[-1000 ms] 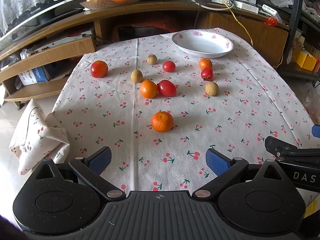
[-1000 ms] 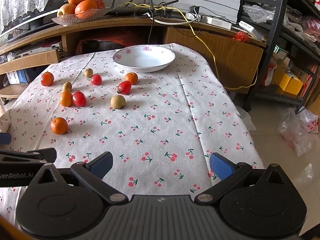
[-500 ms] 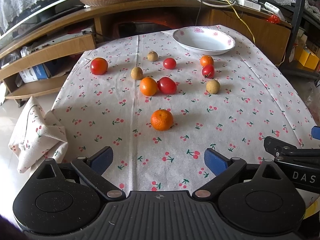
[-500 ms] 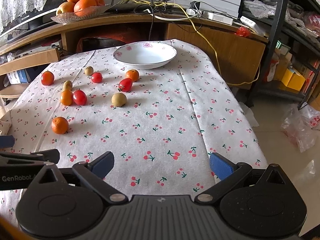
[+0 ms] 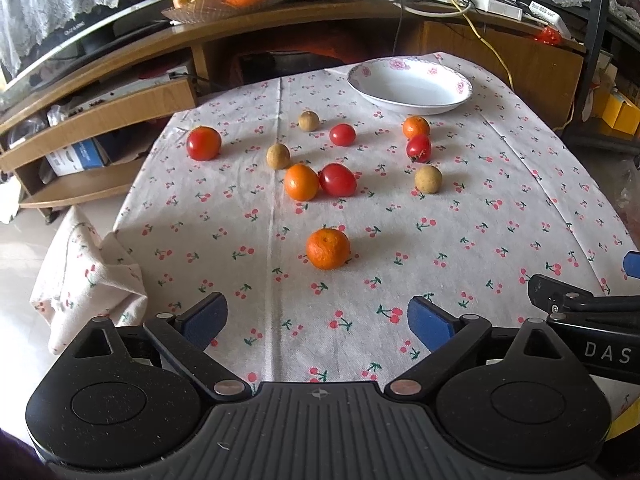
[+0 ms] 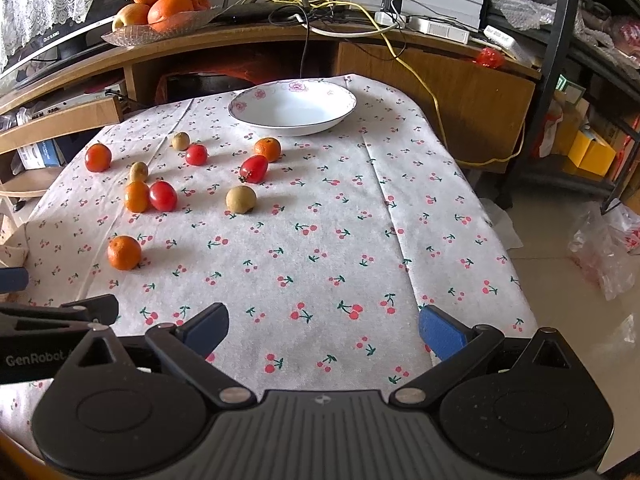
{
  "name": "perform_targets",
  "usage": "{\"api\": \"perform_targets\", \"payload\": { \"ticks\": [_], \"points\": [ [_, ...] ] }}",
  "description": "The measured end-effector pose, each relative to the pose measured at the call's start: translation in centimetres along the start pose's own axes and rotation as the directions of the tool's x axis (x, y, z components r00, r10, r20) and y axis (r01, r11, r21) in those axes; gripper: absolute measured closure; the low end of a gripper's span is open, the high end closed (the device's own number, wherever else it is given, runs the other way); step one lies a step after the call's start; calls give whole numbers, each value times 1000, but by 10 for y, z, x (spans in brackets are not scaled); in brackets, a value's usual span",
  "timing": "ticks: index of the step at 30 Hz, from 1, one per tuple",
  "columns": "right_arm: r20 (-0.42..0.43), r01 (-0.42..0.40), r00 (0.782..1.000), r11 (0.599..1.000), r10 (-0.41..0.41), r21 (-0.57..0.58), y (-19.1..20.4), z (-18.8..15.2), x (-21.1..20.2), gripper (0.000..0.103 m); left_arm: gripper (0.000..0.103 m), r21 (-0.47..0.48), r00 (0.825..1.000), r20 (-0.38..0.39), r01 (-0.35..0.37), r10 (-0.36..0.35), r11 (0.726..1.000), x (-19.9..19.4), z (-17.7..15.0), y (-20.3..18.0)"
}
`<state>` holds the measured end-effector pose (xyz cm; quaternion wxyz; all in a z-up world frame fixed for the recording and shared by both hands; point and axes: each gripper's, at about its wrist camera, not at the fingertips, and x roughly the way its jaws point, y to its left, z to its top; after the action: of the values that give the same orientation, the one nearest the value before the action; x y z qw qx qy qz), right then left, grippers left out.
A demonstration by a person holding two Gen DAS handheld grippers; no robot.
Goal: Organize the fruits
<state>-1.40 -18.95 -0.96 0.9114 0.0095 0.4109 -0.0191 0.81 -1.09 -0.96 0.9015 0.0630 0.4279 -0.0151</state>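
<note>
Both the left tool [image 5: 316,316] and right tool [image 6: 323,325] gape wide, holding nothing, and have edged slightly closer over the worktop [image 6: 400,208], so picking hasn't begun. The nearest orange [image 5: 328,248] sits at 12 o'clock of the left tool; the empty bowl [image 5: 409,89] lies beyond. Each tool's far side is cut off.
</note>
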Motion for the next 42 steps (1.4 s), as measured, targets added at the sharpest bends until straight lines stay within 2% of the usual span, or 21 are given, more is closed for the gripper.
{"api": "perform_targets", "payload": {
  "ticks": [6,15,23,28,32,34,38,42],
  "points": [
    [20,-17,1000,1000,17,-5,4,16,-3,1,8,0,999,9,-31,31,1000,-5,14,2],
    [4,-58,998,998,58,-21,6,38,16,1,7,-25,1000,-16,16,-17,1000,20,30,10],
    [-36,-78,996,997,78,-8,-3,63,46,2,9,19,998,-52,32,-31,999,51,45,8],
    [-67,-121,990,992,122,29,-8,81,66,3,23,-26,992,-103,71,-73,997,68,49,14],
    [-81,-156,984,987,159,45,-7,90,75,6,28,-41,988,-136,74,-79,996,79,49,16],
    [-77,-164,983,986,167,39,-5,92,76,7,38,-56,982,-157,95,-103,994,84,48,17],
    [-62,-186,980,982,188,27,-4,92,72,16,45,-41,983,-143,113,-118,993,84,48,14],
    [-58,-198,978,980,199,32,-6,93,69,22,62,-25,982,-146,115,-117,993,82,49,10]
  ]
}}
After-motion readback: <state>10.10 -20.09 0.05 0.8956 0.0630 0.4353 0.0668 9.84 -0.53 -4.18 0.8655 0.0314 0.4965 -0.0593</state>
